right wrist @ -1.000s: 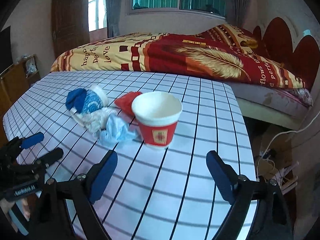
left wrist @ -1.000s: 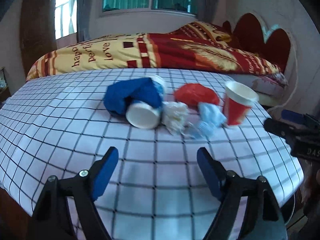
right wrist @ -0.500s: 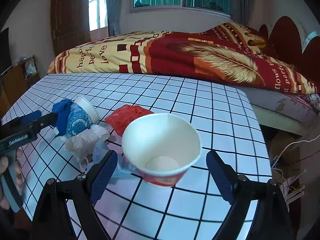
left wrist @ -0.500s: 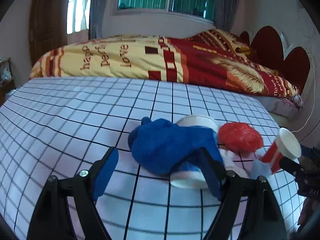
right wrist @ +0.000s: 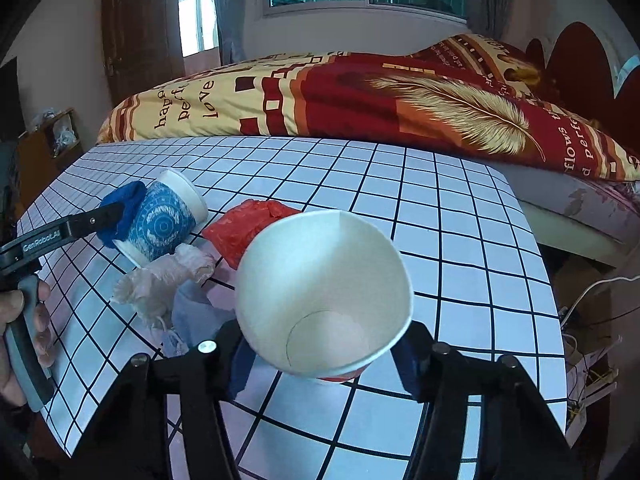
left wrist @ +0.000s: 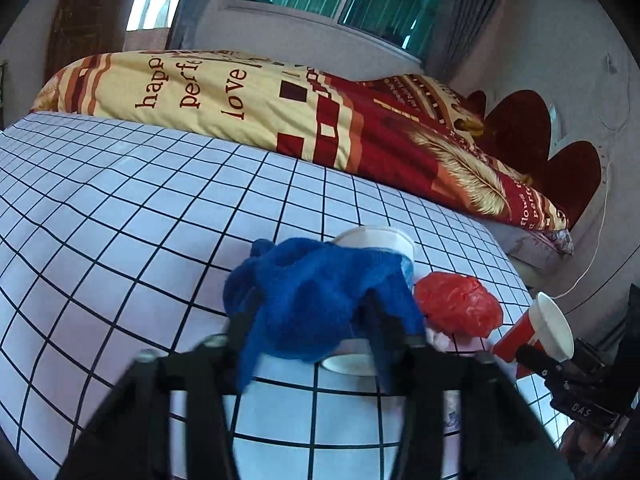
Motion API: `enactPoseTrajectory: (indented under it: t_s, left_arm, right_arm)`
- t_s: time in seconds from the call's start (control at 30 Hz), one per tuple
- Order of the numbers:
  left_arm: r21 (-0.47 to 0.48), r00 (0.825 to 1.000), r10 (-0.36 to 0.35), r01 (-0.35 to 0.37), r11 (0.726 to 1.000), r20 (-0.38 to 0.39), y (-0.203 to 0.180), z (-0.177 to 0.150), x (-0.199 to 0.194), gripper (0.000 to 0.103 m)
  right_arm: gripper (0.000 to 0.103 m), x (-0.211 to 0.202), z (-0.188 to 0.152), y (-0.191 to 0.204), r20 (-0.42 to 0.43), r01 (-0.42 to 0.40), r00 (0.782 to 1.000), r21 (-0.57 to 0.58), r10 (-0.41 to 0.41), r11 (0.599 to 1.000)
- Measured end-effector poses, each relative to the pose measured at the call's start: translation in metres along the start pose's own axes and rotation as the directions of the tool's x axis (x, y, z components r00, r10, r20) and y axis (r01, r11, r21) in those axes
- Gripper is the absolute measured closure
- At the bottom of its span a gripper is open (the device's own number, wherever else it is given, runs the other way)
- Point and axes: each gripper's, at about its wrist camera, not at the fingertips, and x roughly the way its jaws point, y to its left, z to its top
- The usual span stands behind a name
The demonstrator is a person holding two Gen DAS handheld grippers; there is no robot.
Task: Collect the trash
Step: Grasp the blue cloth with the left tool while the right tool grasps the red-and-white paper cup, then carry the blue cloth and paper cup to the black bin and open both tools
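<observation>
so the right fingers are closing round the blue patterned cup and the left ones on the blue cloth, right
Not quite. The right gripper has just been closing round the red cup, whose rim is squeezed in the right wrist view. The blue patterned cup lies over by the left gripper, which is on the blue cloth.
</observation>
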Motion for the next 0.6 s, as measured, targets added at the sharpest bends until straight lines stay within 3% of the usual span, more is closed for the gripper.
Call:
enactPoseTrajectory:
  t_s: [0.03, 0.13, 0.6]
  left_arm:
    - [0.009, 1.0, 0.001, -0.001, 1.0, -0.011, -0.001, 0.0, 0.002, 0.09]
    - [0.025, 1.0, -0.002, 0.002, 1.0, -0.017, -0.003, -0.001, -0.001, 0.094]
    - [0.162, 0.989, 0.083, -0.102, 0.981, 0.118, -0.029, -0.015, -0.078, 0.095]
  right_arm:
    - [0.045, -0.001, 0.0, 0.0, -0.001, -0.001, 1.0, 0.0, 0.001, 1.0]
    - [0.046, -0.006, -0.002, 0.001, 0.013, 0.004, 1.0, -0.001, -0.004, 1.0]
    - [0.05, -0.063, -0.015, -0.011, 0.074, 0.017, 0.997, 0.018, -0.019, 1.0]
